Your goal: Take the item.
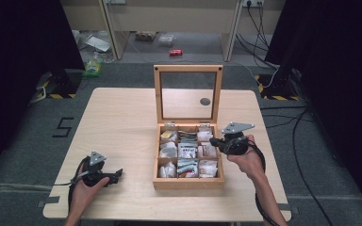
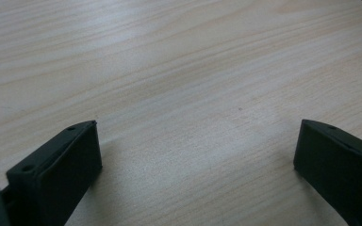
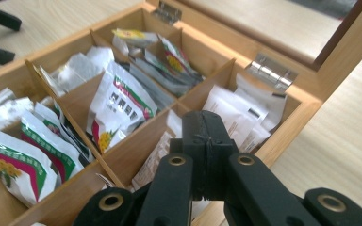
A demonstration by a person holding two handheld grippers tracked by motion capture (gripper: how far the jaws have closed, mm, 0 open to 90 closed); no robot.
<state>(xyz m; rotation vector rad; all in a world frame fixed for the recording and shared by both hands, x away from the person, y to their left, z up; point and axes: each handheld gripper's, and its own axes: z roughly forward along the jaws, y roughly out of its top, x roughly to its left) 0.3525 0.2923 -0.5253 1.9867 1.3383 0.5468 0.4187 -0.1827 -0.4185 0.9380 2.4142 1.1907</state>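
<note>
Right gripper [image 1: 213,140] hangs at the three o'clock edge of the box [image 1: 188,182], its black jaws pressed together with nothing between them; in the right gripper view [image 3: 206,127] they point over the compartments along the box's right side. Left gripper [image 1: 119,173] sits low at about seven o'clock on the desk [image 1: 122,122], held in the person's left hand [image 1: 86,188], jaws spread wide apart and empty; in the left gripper view [image 2: 195,150] bare pale wood grain lies between them.

By size: the desk, square-cornered light wood with a small dark round spot [image 1: 205,101] toward twelve o'clock. Then the box, honey-coloured wood, standing right of the desk's middle. Its lid [image 1: 188,92], a wooden frame around a clear pane, stands upright at the twelve o'clock side on two metal hinges [image 3: 269,71]. Thin wooden dividers [image 3: 70,96] split the inside into a three-by-three grid.

Smallest are the packets [image 3: 118,109], glossy white sachets, some with green and red bands and a yellow flower print, crammed upright or leaning in the compartments. Their print is too small to read. Plain white packets [image 3: 238,115] fill the compartment nearest the hinge in the right gripper view.

The right hand [image 1: 249,160] covers part of the gripper's body. Beyond the desk lie grey floor, cables and blurred clutter.
</note>
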